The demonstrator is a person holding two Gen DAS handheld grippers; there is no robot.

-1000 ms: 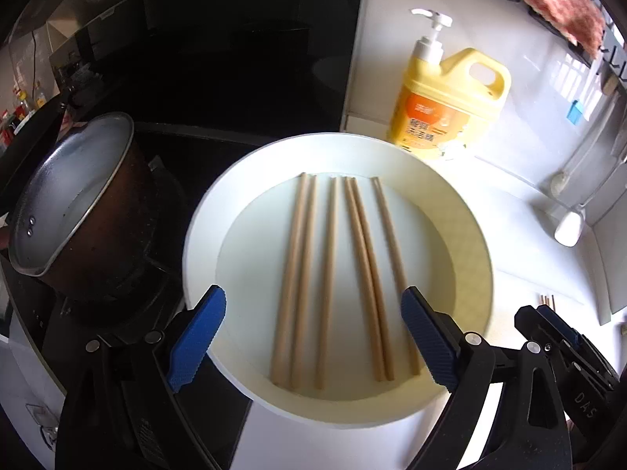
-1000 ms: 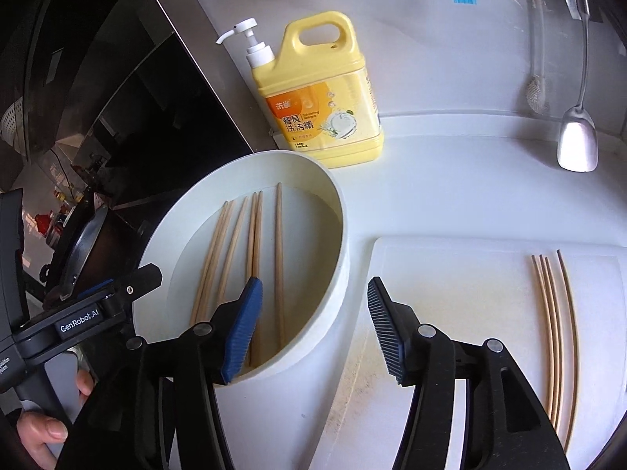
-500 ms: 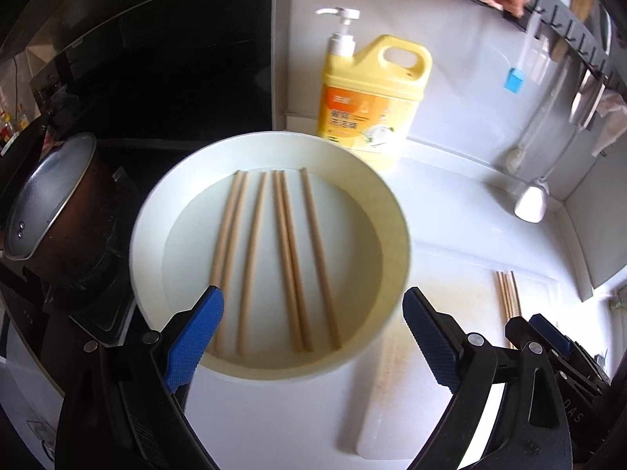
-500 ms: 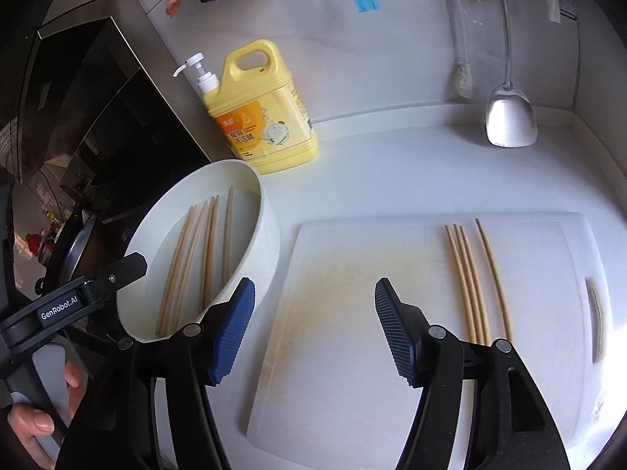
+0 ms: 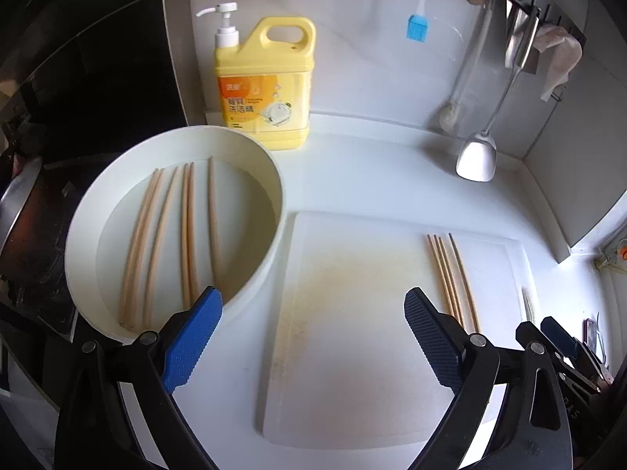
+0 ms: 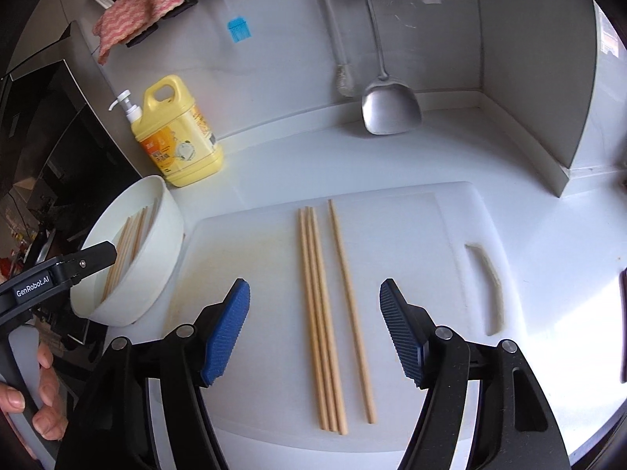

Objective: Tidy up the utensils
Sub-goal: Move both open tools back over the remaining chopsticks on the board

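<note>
Several wooden chopsticks [image 5: 186, 235] lie side by side in a white round basin [image 5: 274, 192] at the left. Several more chopsticks [image 6: 321, 313] lie on a white cutting board [image 6: 431, 235], also seen in the left wrist view [image 5: 450, 274]. My right gripper [image 6: 315, 327] is open and empty, hovering over the board with these chopsticks between its fingers in view. My left gripper [image 5: 313, 337] is open and empty above the board's left part [image 5: 352, 352], beside the basin. The left gripper's body shows at the left of the right wrist view [image 6: 58, 270].
A yellow dish-soap jug [image 5: 266, 82] stands at the back wall. A metal spatula [image 6: 388, 105], a brush and a blue silicone brush [image 6: 237, 29] hang on the wall. A dark stove with a pot [image 5: 23, 215] lies left of the basin.
Both grippers have swung right, from over the basin to over the cutting board. The chopsticks on the board now lie under the right gripper. Both stayed open.
</note>
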